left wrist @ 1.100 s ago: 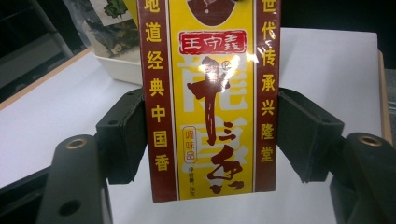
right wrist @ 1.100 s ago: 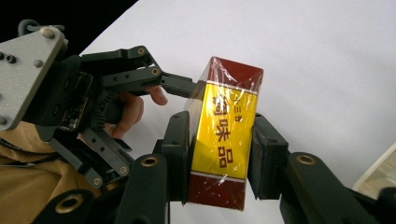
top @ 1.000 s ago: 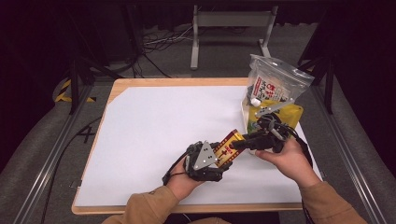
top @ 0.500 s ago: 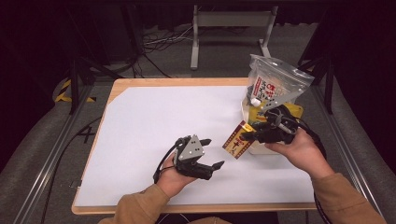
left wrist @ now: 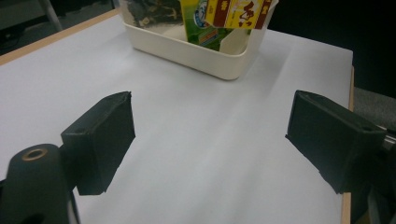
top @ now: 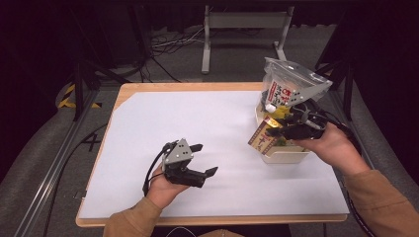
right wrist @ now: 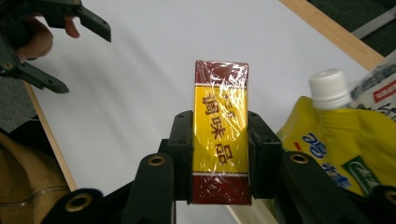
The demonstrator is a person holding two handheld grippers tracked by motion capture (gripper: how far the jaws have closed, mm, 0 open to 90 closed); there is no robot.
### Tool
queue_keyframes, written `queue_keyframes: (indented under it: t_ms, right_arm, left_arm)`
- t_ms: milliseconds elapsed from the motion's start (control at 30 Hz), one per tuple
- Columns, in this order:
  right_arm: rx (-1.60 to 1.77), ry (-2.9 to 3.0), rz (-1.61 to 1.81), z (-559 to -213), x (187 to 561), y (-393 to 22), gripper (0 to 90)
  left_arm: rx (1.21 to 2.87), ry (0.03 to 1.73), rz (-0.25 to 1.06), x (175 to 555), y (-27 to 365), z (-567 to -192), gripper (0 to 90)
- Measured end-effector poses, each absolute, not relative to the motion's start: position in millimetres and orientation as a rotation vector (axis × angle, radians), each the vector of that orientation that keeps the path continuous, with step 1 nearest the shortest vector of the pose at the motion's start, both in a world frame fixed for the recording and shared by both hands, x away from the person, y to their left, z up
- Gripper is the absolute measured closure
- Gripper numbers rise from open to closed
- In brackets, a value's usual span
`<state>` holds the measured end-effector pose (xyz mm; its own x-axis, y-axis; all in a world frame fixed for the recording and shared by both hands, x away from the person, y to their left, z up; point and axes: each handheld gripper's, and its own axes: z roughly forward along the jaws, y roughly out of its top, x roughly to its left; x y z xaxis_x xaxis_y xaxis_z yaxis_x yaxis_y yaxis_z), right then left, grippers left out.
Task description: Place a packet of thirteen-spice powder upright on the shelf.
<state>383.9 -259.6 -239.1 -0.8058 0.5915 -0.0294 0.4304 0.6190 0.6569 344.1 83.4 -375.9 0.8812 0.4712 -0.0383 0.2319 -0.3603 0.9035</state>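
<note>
The right gripper [right wrist: 219,140] is clamped on a red and yellow box [right wrist: 220,140], its two black jaws pressing the box's long sides so that the box sticks out straight ahead, toward twelve o'clock in the right gripper view. In the high view this box [top: 264,137] hangs over the near left corner of a white tub [top: 289,157] at about three o'clock on the table [top: 197,123]. A yellow pouch [right wrist: 343,140] with a white cap stands just beside it. The left gripper [top: 202,160], at about six o'clock, has just been opening; its jaws stand wide apart with nothing between them.
</note>
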Motion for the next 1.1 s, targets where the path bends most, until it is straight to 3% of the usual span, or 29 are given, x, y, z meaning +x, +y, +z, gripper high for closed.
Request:
queue_keyframes:
  t_ms: [1100]
  right_arm:
    - [0.545,2.661,0.777,-232.9,401.2,-289.3,68.2]
  left_arm:
    - [1.927,0.703,0.292,351.4,159.5,-382.1,6.5]
